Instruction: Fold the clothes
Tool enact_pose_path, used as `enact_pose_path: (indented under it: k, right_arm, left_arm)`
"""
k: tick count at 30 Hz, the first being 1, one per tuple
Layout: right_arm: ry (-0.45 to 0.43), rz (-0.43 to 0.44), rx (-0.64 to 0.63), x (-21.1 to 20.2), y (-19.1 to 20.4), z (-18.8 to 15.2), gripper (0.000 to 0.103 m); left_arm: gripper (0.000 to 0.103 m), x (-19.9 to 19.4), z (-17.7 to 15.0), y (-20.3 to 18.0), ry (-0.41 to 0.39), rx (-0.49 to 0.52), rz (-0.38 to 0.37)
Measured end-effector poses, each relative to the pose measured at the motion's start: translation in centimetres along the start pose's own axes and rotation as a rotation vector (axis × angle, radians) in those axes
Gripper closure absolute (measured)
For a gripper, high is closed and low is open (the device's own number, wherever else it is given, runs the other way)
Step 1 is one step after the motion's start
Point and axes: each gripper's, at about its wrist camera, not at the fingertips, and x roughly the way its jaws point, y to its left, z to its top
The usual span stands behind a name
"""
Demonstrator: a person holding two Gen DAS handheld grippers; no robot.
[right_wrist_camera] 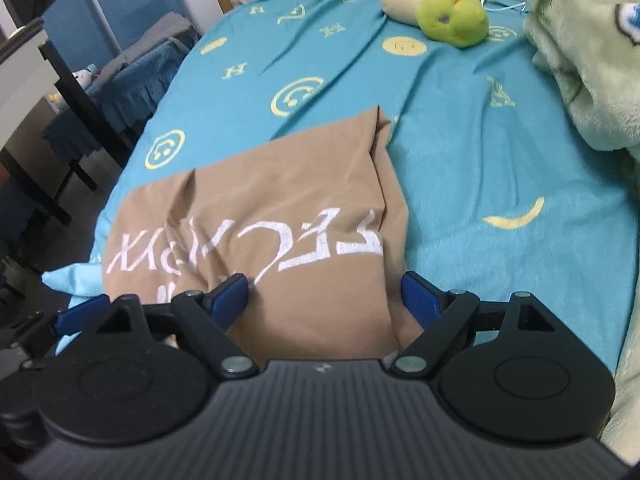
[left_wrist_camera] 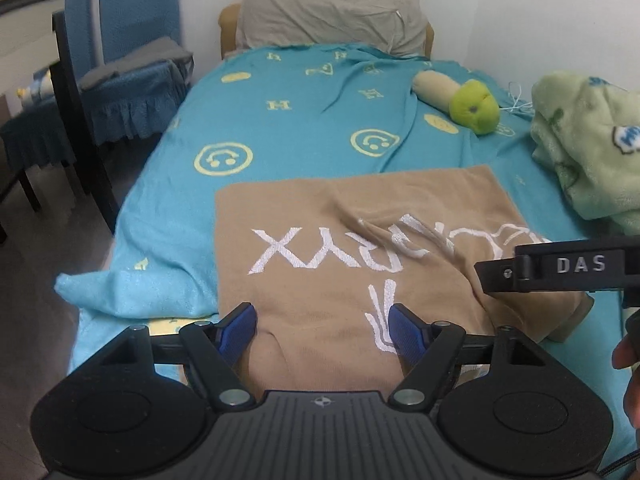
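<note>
The left gripper (left_wrist_camera: 323, 326) is standing wide, its blue fingertips (left_wrist_camera: 240, 326) straddling the near edge of the tan garment (left_wrist_camera: 320, 224), nothing pinched. The right gripper (right_wrist_camera: 325, 300) is likewise spread wide over that garment's folded right edge.

The garment, a smooth knit with white embroidered lettering, is lying in the lower centre of both frames on the turquoise bedsheet (left_wrist_camera: 288, 128).

Only the left wrist view is showing the grey pillow (left_wrist_camera: 332, 12) at upper centre and the right gripper's black finger at right. The round green plush toy (right_wrist_camera: 452, 14) and fleecy green blanket (right_wrist_camera: 588, 60) are appearing closer in the right wrist view.
</note>
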Motion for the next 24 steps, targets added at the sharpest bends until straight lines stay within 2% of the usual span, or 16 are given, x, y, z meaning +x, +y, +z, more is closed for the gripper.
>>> enact_pose_path:
  k: [3, 8, 9, 12, 16, 20, 22, 24]
  right_arm:
    - [-0.001, 0.007, 0.011, -0.2, -0.2, -0.2, 0.018]
    - [0.005, 0.001, 0.02, -0.3, -0.1, -0.2, 0.018]
    - [0.007, -0.002, 0.022, -0.3, -0.1, -0.1, 0.018]
    - [0.012, -0.011, 0.027, -0.3, 0.1, 0.1, 0.018]
    - [0.017, -0.011, 0.049, -0.2, 0.0, 0.2, 0.018]
    - [0.02, -0.006, 0.078, -0.2, -0.3, 0.3, 0.018]
    - [0.022, -0.004, 0.092, -0.1, -0.4, 0.4, 0.018]
    - [0.023, -0.004, 0.102, 0.0, -0.4, 0.4, 0.017]
  left_arm:
    - [0.028, -1.4, -0.1, 0.2, -0.006, -0.038, -0.012]
    - [0.023, -5.6, -1.0, 0.2, -0.026, -0.131, -0.084]
    - [0.018, -6.5, -1.4, 0.5, -0.041, -0.187, -0.127]
    - [0.017, -6.9, -2.4, 1.2, -0.035, -0.35, -0.258]
    - [0.019, -3.0, -3.3, 2.8, 0.093, -0.555, -0.332]
    - [0.021, -0.1, -5.5, 4.6, 0.187, -0.796, -0.404]
    - [0.02, 0.2, -5.9, 4.9, 0.184, -0.829, -0.423]
    - [0.019, 0.3, -6.1, 5.3, 0.142, -0.871, -0.413]
